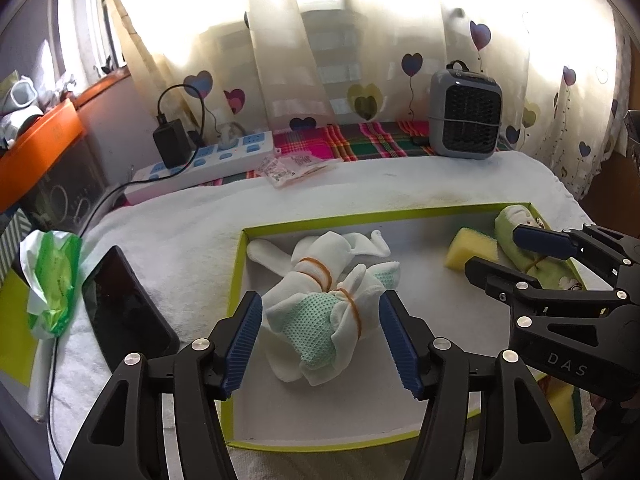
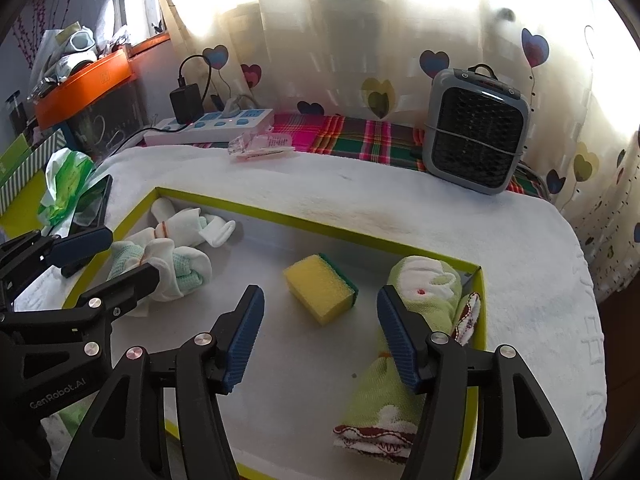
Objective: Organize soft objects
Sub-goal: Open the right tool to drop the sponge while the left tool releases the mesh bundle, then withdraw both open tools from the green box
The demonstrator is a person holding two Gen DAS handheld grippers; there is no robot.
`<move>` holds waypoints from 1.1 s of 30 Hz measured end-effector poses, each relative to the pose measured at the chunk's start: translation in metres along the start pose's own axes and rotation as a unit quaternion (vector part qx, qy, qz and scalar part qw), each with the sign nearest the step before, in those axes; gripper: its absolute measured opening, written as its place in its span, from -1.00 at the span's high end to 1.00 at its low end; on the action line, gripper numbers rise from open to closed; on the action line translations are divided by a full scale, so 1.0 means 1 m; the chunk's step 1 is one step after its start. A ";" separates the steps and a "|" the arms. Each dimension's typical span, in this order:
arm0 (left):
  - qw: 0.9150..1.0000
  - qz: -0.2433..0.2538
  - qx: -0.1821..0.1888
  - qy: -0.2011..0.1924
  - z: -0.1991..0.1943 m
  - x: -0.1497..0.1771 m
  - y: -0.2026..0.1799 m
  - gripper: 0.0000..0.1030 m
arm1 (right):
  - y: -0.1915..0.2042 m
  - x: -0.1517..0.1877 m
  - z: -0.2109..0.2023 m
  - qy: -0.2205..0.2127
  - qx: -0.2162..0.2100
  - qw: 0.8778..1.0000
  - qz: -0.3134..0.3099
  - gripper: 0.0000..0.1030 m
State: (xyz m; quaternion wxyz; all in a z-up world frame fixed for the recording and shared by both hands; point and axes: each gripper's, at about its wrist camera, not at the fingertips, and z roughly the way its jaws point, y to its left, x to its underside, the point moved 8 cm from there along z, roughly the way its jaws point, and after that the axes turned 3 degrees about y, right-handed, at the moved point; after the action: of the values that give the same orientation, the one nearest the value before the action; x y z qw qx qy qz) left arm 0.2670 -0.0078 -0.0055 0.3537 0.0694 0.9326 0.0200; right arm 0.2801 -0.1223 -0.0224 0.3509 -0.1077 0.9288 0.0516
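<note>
Blue ribbed pads on black fingers fill the near edge of both wrist views. Left gripper: jaws apart, straddling a white-and-mint sock bundle bound by orange rubber bands; pads stand just off the cloth on either side, not pressing it. Bundle lies in the left part of a shallow lime-rimmed box, on its white floor.

Right gripper: jaws apart, nothing between them. Its right pad sits just beside a rolled green towel that lies along the box's right wall; whether it touches, cannot tell. Yellow sponge with green scouring face lies mid-box, apart from both bundles.

Writing: "DAS" on the right gripper's body, seen from the left wrist; "GenRobot.AI" on the left gripper's body, seen from the right wrist.

Box rests on a white towel. Behind: grey fan heater, white-and-blue power strip with black charger plugged in, heart-print curtain. Left of box: dark phone, green plastic packet.
</note>
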 end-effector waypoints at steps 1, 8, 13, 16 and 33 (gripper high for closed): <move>1.000 -0.001 0.002 0.000 -0.001 0.000 0.000 -0.17 | 0.000 0.000 -0.001 -0.001 -0.002 1.000 0.002 -0.20; 1.000 -0.002 0.007 -0.006 -0.011 0.002 -0.001 -0.18 | -0.001 0.003 -0.008 -0.007 -0.008 1.000 0.012 -0.24; 1.000 -0.004 0.012 -0.012 -0.021 0.005 -0.001 -0.18 | -0.001 0.005 -0.019 -0.018 -0.013 1.000 0.019 -0.25; 1.000 -0.008 0.011 -0.017 -0.028 0.008 0.002 -0.18 | -0.002 0.008 -0.027 -0.025 -0.015 0.999 0.026 -0.25; 0.999 -0.015 0.022 -0.025 -0.063 0.030 -0.002 -0.18 | -0.003 0.029 -0.063 -0.046 -0.028 0.997 0.053 -0.26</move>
State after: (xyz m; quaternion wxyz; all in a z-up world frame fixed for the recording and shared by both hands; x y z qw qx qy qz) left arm 0.2027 -0.0042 0.0215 0.3755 0.0640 0.9246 -0.0073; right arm 0.2194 -0.1407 0.0051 0.3870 -0.0660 0.9142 0.1006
